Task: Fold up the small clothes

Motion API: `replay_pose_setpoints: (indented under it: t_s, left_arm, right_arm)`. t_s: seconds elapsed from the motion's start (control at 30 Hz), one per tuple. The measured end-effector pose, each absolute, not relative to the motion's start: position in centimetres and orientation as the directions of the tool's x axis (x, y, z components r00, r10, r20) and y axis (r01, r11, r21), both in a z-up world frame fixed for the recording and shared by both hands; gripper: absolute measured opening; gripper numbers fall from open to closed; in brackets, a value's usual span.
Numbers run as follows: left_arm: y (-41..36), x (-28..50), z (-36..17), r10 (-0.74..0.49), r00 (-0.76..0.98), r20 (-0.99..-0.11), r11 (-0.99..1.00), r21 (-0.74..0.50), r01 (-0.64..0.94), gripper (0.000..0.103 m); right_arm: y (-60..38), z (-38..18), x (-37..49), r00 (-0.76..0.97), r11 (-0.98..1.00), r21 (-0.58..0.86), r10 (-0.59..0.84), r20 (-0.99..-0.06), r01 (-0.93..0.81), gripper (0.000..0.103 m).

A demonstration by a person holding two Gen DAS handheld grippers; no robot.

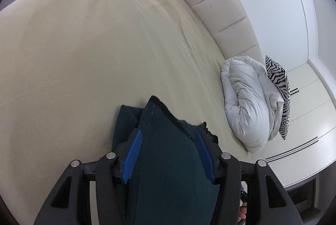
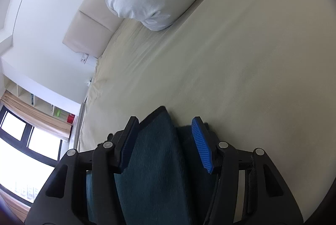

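Clearly, both grippers have dark teal fabric between their blue-padded fingers. On the left gripper (image 1: pixel 168 141), the 2 jaws sit fairly wide with a thick fold of the teal garment (image 1: pixel 168 162) filling the gap and touching both pads; whether it is firmly clamped I cannot tell. On the right gripper (image 2: pixel 166 136), the garment (image 2: pixel 147 162) lies against the left pad, clear of the right. It hangs low over the cream bedsheet (image 1: pixel 84 46). A white duvet (image 1: pixel 245 103) and zebra-print pillow (image 1: pixel 277 82) sit near the headboard (image 1: pixel 220 15).
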State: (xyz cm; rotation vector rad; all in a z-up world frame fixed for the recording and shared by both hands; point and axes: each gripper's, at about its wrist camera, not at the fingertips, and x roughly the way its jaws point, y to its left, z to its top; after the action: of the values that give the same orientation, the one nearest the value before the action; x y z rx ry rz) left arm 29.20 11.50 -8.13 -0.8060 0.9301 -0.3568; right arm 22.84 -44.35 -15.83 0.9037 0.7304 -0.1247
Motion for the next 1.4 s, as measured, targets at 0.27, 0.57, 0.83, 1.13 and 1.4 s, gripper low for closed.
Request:
replay_pose_setpoints:
  t_s: [0.27,0.57,0.83,1.13,1.4]
  left_arm:
    - [9.9,20.8,-7.8,-0.504,0.58,-0.64,0.796,-0.605,0.023,0.055]
    - [9.5,17.0,-8.6,-0.405,0.596,-0.693,0.877,-0.478,0.041,0.055]
    - [8.8,17.0,-9.7,-0.365,0.584,-0.726,0.909,-0.413,0.055,0.033]
    - [8.0,16.5,-9.6,-0.332,0.599,-0.729,0.93,-0.36,0.076,0.028]
    - [8.1,16.6,-9.9,-0.333,0.593,-0.733,0.93,-0.36,0.076,0.009]
  right_arm:
    - [-37.1,-14.1,17.0,0.67,0.862,0.419,0.134,-0.73,0.284,0.052]
    - [-34.5,-14.2,8.8,0.656,0.885,0.366,0.096,-0.749,0.289,0.05]
    - [-33.7,-12.7,7.7,0.681,0.903,0.327,0.053,-0.731,0.28,0.05]
    - [-34.3,-13.8,7.6,0.659,0.889,0.324,0.033,-0.751,0.324,0.049]
    - [-33.7,-15.2,7.9,0.622,0.912,0.271,0.022,-0.783,0.309,0.019]
